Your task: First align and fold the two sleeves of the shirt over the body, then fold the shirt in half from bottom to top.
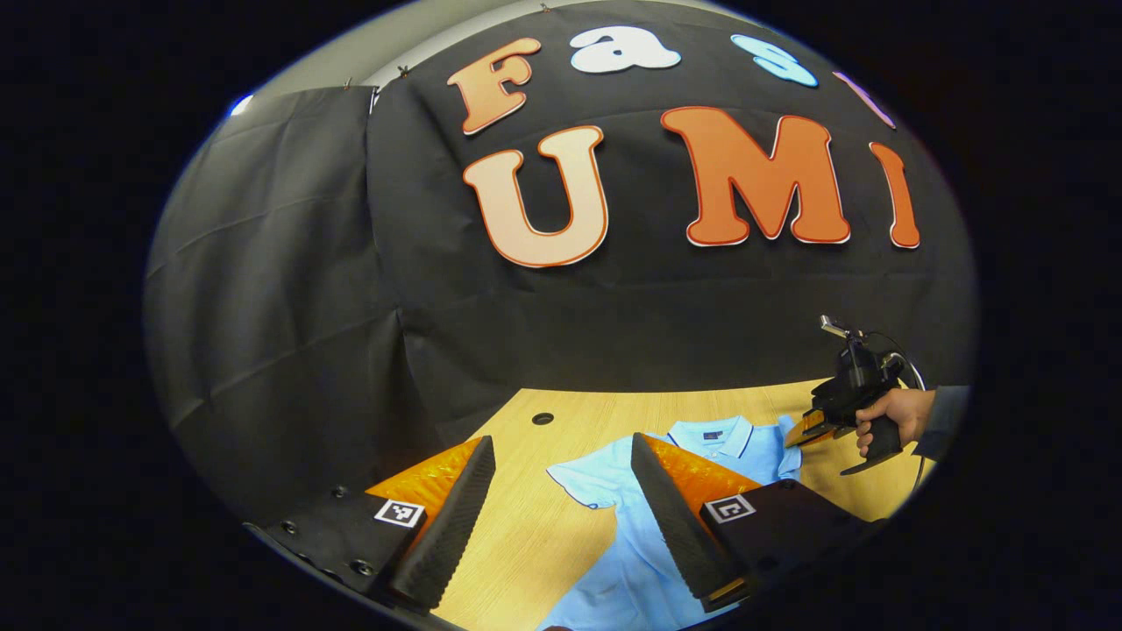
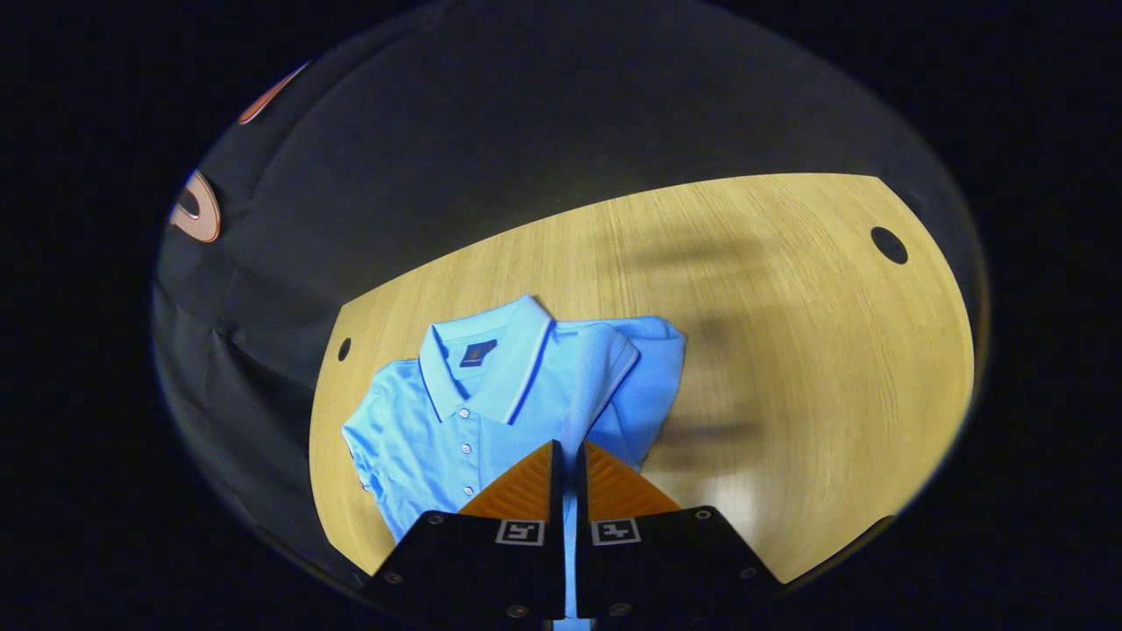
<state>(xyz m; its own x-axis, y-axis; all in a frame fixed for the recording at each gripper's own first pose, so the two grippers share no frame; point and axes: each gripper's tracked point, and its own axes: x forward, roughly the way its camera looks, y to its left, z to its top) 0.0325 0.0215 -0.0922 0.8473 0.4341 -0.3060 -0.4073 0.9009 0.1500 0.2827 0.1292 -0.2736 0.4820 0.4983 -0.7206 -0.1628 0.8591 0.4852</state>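
A light blue polo shirt [image 2: 491, 412] lies front up on the wooden table [image 2: 789, 350], collar toward the far side. One sleeve [image 2: 653, 386] lies bunched against the body. My right gripper [image 2: 568, 447] is shut on a thin fold of that sleeve's fabric. In the left gripper view the same shirt [image 1: 605, 561] spreads under my left gripper [image 1: 562, 440], which hovers open above its other sleeve [image 1: 583, 482], holding nothing. The right gripper [image 1: 802, 431], held by a hand [image 1: 894, 412], sits at the shirt's far shoulder.
The black cloth wall [image 1: 351, 307] closes the table's far side and left. Cable holes [image 2: 889, 245] [image 1: 543, 418] mark the tabletop. Bare wood [image 2: 833, 421] stretches to the right of the shirt.
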